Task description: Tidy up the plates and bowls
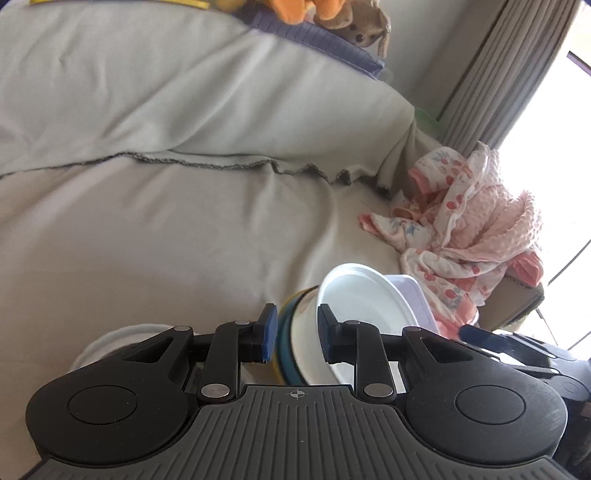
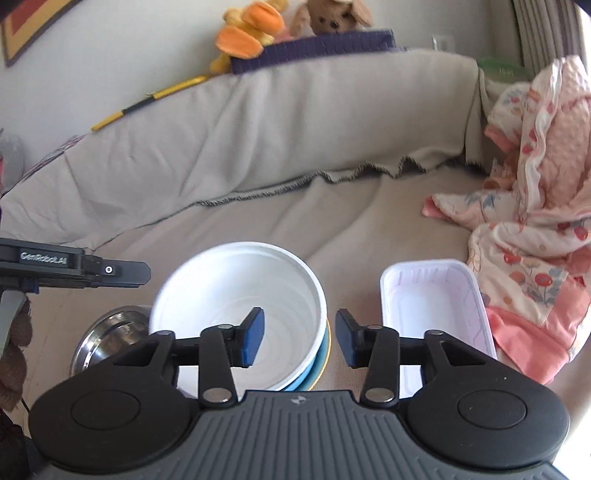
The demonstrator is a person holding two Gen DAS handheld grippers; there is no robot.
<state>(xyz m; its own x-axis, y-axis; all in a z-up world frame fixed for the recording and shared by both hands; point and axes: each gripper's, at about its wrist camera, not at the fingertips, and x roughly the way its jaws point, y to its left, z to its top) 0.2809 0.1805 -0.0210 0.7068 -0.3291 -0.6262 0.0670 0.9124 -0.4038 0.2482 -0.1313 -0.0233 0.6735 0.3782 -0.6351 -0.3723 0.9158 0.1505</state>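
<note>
A white bowl (image 2: 236, 295) sits inside a blue bowl with a yellow rim (image 2: 318, 363) on the grey-covered sofa seat. A steel bowl (image 2: 107, 332) lies to their left and a white rectangular tray (image 2: 432, 306) to their right. My right gripper (image 2: 300, 321) is open above the white bowl's right rim and touches nothing. My left gripper (image 1: 297, 325) has its jaws narrowly apart, and the stacked white bowl (image 1: 362, 295) and blue bowl (image 1: 286, 343) show in the gap. In the right wrist view the left gripper's fingertip (image 2: 140, 273) stops just left of the white rim.
A heap of pink baby clothes (image 2: 535, 221) lies on the seat right of the tray, also seen as the clothes heap (image 1: 472, 229). The sofa back (image 2: 295, 129) rises behind the seat, with stuffed toys (image 2: 251, 33) on top. Curtains (image 1: 498, 74) hang at the right.
</note>
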